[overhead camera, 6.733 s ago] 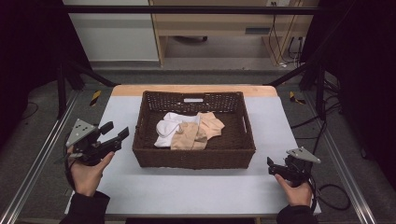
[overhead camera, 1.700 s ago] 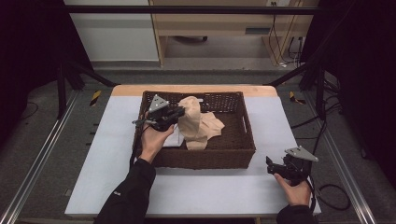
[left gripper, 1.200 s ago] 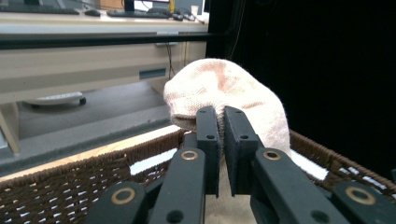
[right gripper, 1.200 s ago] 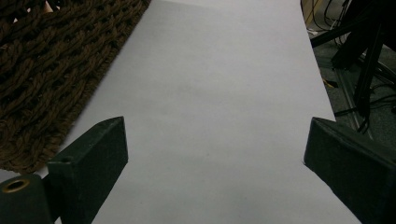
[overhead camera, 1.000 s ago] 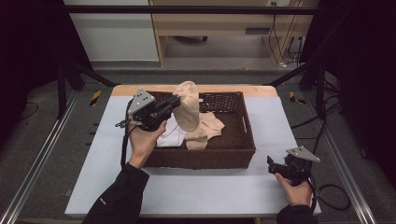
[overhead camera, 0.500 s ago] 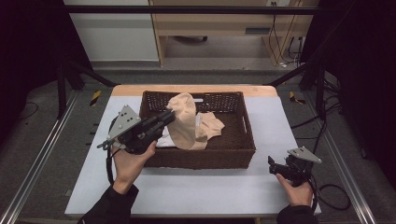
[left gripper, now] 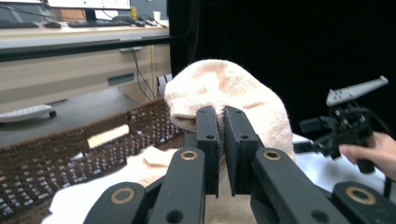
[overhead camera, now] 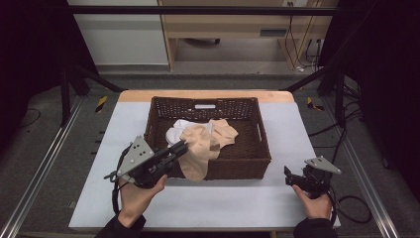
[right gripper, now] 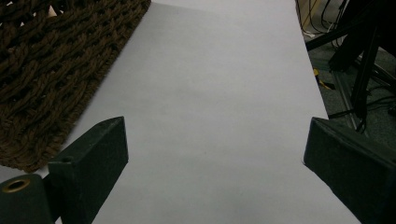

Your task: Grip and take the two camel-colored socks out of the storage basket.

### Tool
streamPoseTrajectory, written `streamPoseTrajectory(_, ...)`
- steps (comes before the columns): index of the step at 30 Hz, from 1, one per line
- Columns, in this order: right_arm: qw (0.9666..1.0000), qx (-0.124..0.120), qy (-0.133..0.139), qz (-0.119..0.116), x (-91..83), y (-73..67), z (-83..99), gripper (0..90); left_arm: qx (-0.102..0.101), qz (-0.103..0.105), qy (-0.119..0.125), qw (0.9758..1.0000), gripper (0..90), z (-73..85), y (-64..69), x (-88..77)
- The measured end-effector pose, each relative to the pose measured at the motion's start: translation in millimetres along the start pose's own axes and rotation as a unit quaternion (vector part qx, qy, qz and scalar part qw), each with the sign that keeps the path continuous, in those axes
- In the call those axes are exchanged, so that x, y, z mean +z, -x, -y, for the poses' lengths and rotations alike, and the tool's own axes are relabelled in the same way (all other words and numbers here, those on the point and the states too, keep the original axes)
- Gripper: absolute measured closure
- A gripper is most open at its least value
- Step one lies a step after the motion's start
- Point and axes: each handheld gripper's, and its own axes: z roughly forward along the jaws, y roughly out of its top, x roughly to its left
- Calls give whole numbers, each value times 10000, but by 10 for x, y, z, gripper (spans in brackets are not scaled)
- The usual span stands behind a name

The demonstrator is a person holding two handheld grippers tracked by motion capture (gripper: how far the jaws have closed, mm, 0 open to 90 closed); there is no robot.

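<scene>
Since half a second ago your left gripper (overhead camera: 179, 148) has drawn back toward you and to the left, from over the basket's inside to its near left corner, and the beige sock (overhead camera: 197, 151) has come along with it; your right gripper (overhead camera: 288, 174) has kept its place. Largest in the high view is the pale surface (overhead camera: 237, 203), and on its middle stands the dark brown woven basket (overhead camera: 247, 166), with a small light label on its far wall. Inside the basket lie a white sock (overhead camera: 173, 133) at the left and another beige sock (overhead camera: 225, 133) beside it toward the right. Your left gripper is clamped on the beige sock: in the left gripper view its two black jaws stand almost together with the knit fabric (left gripper: 224, 86) pinched between them and bulging above their tips. In the high view that sock hangs across the basket's near wall, part of it still inside and its lower end draped down the outside. Your right gripper rests on the surface near the front right edge, well apart from the basket, and in the right gripper view its jaws stand wide apart with bare surface (right gripper: 210, 116) between them and the basket's corner (right gripper: 51, 70) at the left.
</scene>
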Motion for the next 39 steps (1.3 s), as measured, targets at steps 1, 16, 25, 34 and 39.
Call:
streamPoseTrajectory(1, 10000, 0, 0, 0, 0, 0, 0, 66, 10, 11, -20, 10000, 845, 29, 15, -11)
streamPoseTrajectory(16, 10000, -10, -23, -10, -3, -14, 5, 67, -140, 121, -444, 9988, 845, 475, 107, -109)
streamPoseTrajectory(25, 10000, -28, -10, -23, -15, -18, 8, 68, -237, 157, -854, 9959, 846, 724, 141, -38)
streamPoseTrajectory(34, 10000, -2, 22, -19, -30, -8, 11, 68, -219, 282, -1413, 9893, 846, 995, 195, 109)
streamPoseTrajectory(39, 10000, -9, 14, -22, -31, -12, 11, 68, -253, 309, -1739, 9840, 845, 1150, 192, 191)
